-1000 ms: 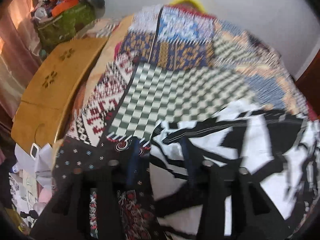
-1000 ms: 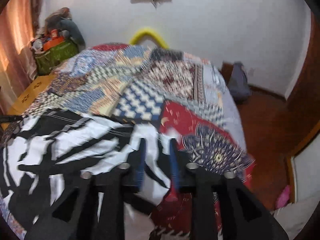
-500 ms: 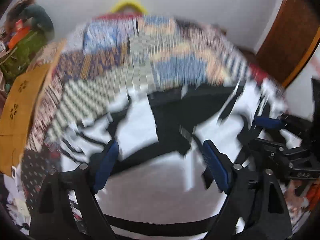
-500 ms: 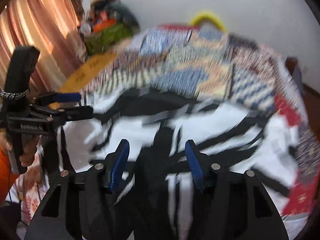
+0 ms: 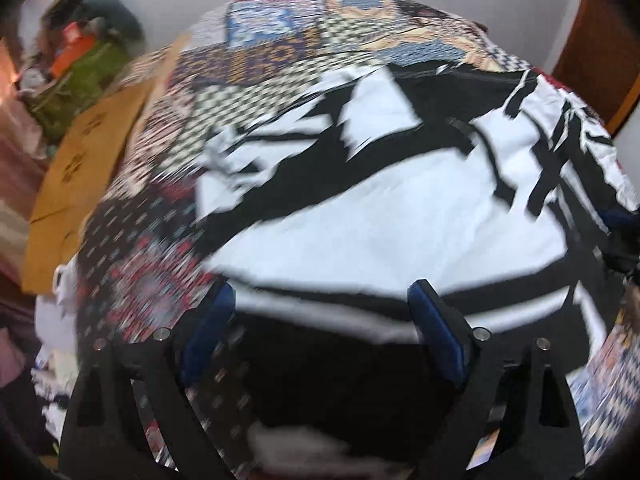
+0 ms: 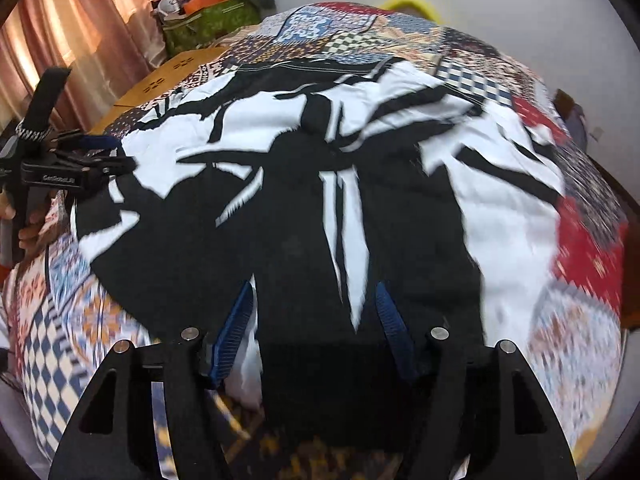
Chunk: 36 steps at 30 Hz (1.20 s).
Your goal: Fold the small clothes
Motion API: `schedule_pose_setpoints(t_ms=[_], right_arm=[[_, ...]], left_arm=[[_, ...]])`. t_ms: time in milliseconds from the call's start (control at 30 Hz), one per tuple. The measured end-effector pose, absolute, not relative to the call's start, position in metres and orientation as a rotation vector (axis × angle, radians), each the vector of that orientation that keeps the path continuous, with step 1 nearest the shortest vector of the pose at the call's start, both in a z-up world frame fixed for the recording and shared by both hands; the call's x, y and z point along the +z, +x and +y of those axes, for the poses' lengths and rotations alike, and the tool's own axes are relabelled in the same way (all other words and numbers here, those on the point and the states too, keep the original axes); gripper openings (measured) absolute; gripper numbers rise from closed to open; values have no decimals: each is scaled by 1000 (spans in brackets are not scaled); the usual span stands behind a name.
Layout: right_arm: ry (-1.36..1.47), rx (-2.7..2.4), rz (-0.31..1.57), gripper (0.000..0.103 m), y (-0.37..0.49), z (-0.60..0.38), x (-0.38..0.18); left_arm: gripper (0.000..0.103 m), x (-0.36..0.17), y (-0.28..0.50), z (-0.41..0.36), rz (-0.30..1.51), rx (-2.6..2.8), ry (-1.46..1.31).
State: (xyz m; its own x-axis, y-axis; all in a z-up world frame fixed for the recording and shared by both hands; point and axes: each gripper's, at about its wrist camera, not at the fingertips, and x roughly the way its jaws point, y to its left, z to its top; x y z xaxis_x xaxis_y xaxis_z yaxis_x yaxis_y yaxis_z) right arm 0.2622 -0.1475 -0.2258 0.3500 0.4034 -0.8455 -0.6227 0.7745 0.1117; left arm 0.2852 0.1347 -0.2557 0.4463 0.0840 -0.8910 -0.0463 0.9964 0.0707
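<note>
A: Where is the black-and-white garment (image 6: 320, 184) lying?

B: It is lying spread across the patchwork bedspread (image 6: 588, 248), covering most of the middle of the bed.

A: What is the left gripper (image 5: 320, 316) doing?

B: Its blue-padded fingers (image 5: 434, 332) are standing wide apart over the near hem of the garment, pinching nothing. The view is blurring there.

A: And the right gripper (image 6: 316, 316)?

B: Its jaws are also standing spread, with the dark near edge of the cloth lying between them but not clamped.

A: Anything beside the bed?

B: A wooden board (image 5: 76, 168) is sitting along the bed's side, and pink curtains (image 6: 68, 32) are hanging behind it
</note>
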Motion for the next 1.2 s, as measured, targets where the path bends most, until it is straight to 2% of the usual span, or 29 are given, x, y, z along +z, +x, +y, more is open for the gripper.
schedule_pose_setpoints(t_ms=[333,600,667,733,800,1033,1200], right_arm=[[-226,586,994,61,239,-167,-212],[-199,594,908,61,224,-164,-176],[-181,610,862,64,223,-158,-160],[-169,627,809,73,222,-151,-148],[-170,645,763,75,223,-138,-141],[-191,692,857,75,241,-99,-182],[-249,705,986,75,250,-85,-223]], left_arm=[[90,-242,220,175,1073,228,-29],[90,-214,196,187,1019,260,-174],[90,-209,196,182,1013,218,-233],[90,-209,196,173,1025,175,-284],[90,-214,196,164,1049,130,-330],[90,-249,203,144,1150,-11,-552],[90,-255,215,144,1112,-53,-685]])
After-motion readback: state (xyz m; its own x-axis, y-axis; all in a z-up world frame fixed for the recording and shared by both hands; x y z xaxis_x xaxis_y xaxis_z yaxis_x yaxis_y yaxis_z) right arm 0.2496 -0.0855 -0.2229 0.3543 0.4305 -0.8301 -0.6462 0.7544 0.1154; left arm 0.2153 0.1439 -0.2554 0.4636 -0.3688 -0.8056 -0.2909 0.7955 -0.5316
